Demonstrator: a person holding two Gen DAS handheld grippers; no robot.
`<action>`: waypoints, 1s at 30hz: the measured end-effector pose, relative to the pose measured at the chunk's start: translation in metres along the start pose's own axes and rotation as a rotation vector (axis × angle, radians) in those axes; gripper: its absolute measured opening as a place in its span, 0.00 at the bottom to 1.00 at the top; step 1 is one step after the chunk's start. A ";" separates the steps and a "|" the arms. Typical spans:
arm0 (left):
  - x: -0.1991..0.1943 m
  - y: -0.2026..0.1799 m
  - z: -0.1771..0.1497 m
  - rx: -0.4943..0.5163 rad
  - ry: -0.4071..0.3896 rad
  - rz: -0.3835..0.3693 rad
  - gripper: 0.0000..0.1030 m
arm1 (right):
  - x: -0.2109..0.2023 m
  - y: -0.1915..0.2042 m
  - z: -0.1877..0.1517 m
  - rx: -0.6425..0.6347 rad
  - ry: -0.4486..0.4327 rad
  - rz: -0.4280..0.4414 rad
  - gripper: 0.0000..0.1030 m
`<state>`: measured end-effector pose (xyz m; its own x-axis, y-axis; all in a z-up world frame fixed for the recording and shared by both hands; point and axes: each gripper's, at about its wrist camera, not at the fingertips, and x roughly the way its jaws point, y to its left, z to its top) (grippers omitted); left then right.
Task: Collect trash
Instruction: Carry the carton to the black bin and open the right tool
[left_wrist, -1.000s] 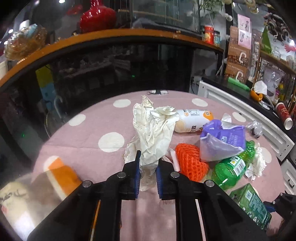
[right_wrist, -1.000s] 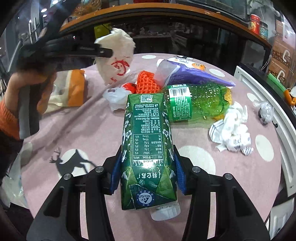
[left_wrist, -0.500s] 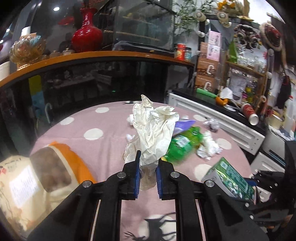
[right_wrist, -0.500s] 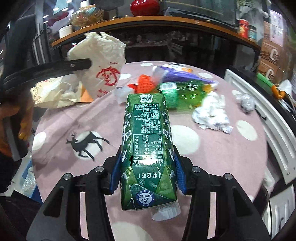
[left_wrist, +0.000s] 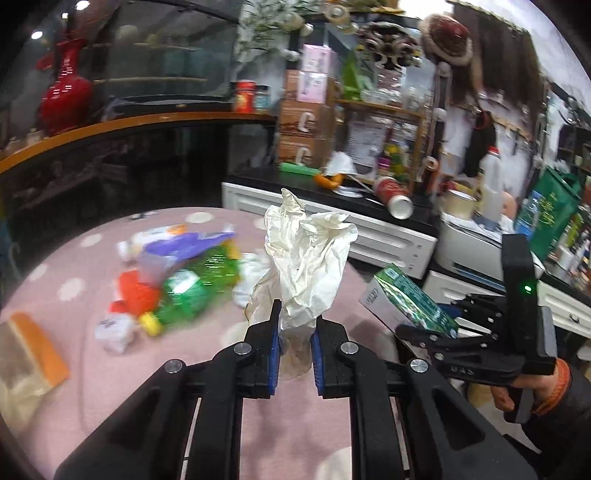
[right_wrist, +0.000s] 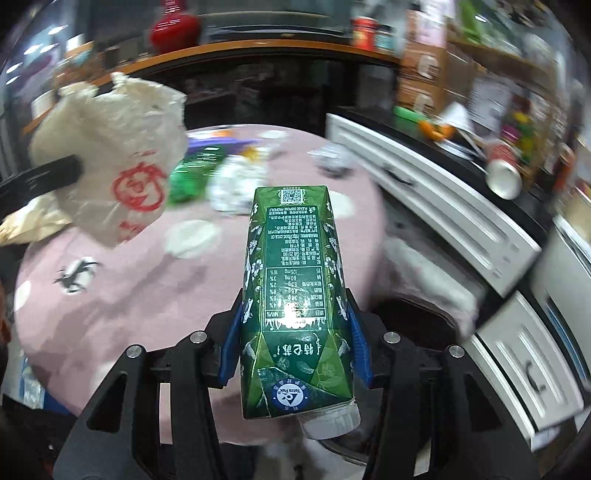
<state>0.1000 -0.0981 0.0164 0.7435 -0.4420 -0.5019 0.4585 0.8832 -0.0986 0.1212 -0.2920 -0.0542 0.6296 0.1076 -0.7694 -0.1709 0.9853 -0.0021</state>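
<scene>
Trash is held in both tools: a crumpled white bag (left_wrist: 308, 266) is pinched upright in the left gripper (left_wrist: 295, 343), and a green carton (right_wrist: 293, 295) is clamped in the right gripper (right_wrist: 295, 343), its long axis along the fingers, cap end nearest the camera. More trash lies on the pink tablecloth (left_wrist: 92, 398), ahead and left. Beyond the table edge a dark opening (right_wrist: 417, 325) is seen directly past the carton, nearer the right gripper; possibly a bin.

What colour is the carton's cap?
Grey-white, on the green carton; its cap shows best in the right wrist view.
</scene>
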 end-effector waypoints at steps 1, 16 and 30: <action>0.006 -0.009 0.001 0.008 0.010 -0.027 0.14 | -0.001 -0.016 -0.004 0.030 0.002 -0.028 0.48; 0.124 -0.134 -0.011 0.146 0.271 -0.283 0.14 | 0.001 -0.154 -0.075 0.336 0.059 -0.251 0.48; 0.209 -0.195 -0.048 0.153 0.471 -0.340 0.14 | -0.002 -0.209 -0.112 0.479 0.068 -0.311 0.48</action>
<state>0.1428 -0.3558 -0.1106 0.2632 -0.5477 -0.7942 0.7236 0.6565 -0.2130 0.0711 -0.5134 -0.1241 0.5428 -0.1901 -0.8181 0.3872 0.9210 0.0428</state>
